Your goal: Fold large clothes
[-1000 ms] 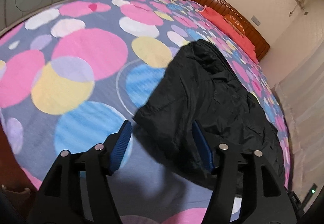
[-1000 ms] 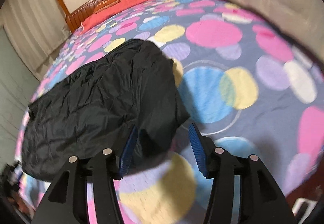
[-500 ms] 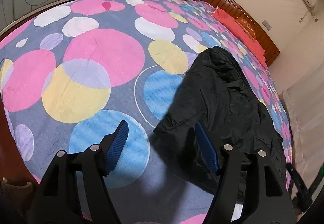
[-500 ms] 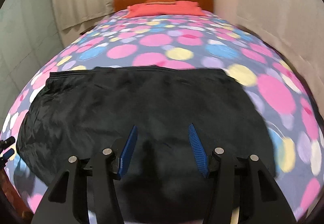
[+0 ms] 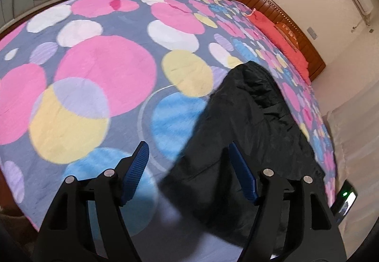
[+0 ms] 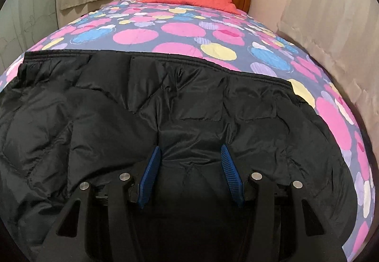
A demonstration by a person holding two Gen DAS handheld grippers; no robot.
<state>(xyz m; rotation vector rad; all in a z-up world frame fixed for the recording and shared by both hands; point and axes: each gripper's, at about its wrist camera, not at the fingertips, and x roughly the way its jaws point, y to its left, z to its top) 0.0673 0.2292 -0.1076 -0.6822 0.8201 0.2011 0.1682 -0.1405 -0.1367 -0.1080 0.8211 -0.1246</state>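
Black quilted puffer jacket (image 6: 189,100): long axis crosswise on the bed; right gripper (image 6: 190,155) directly over it, left gripper (image 5: 188,154) at its end; both jaws spread, empty.

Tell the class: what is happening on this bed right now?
A person holds a claw in each hand over a black jacket spread on a spotted bedspread. The right claw hangs open above the jacket's middle; the left claw hangs open by its edge. Neither grips anything, so no fold is under way.
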